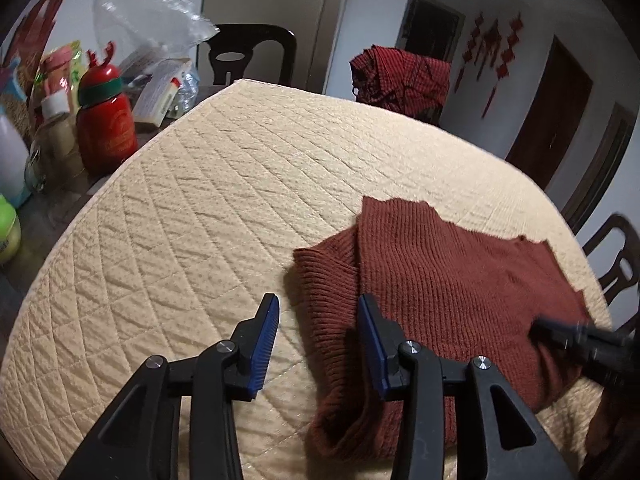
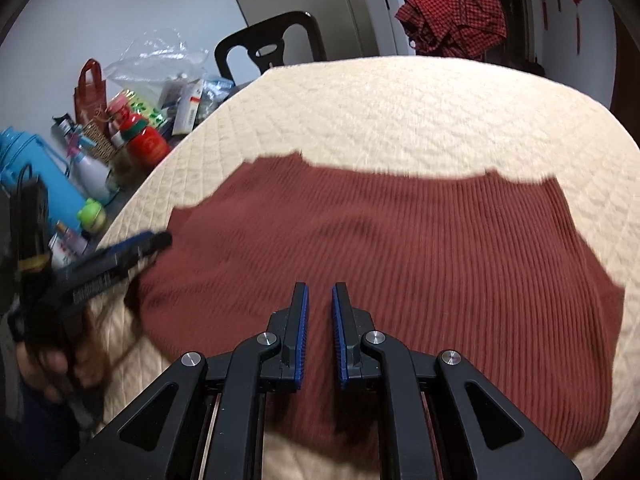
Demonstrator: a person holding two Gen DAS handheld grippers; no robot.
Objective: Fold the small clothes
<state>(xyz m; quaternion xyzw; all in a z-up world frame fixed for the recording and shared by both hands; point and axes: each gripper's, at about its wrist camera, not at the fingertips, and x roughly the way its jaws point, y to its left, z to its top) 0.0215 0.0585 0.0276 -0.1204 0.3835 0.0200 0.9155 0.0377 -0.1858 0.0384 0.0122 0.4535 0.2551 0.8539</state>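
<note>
The rust-red knitted sweater (image 2: pixel 400 248) lies flat on the cream quilted cover (image 1: pixel 192 208) of the table, partly folded: in the left wrist view 1 flap, probably a sleeve, lies doubled over along the garment's left side.

The left claw (image 1: pixel 320 340) hangs over that left edge, jaws moderately apart and empty. Its right finger is above the knit and its left finger above bare quilt, so the ribbed hem edge sits just ahead and between them. The right claw (image 2: pixel 320 324) hovers over the near middle of the sweater, jaws at a narrow gap with nothing visibly pinched between the blue pads.

The step in hand looks like taking hold for the next fold. To do it well, each claw should likely bite only the sweater's layers and not the quilt beneath, since the cover could lift with the knit. Both grips would best sit level with one another so that the crease runs straight.

Far left of the claws, bottles and a red flask (image 1: pixel 106 120) crowd the table's bare edge, with a clear plastic bag (image 1: pixel 148 12) behind. A checked red cloth (image 1: pixel 404 76) hangs over a chair beyond the table. None of these lies in the folding path.
</note>
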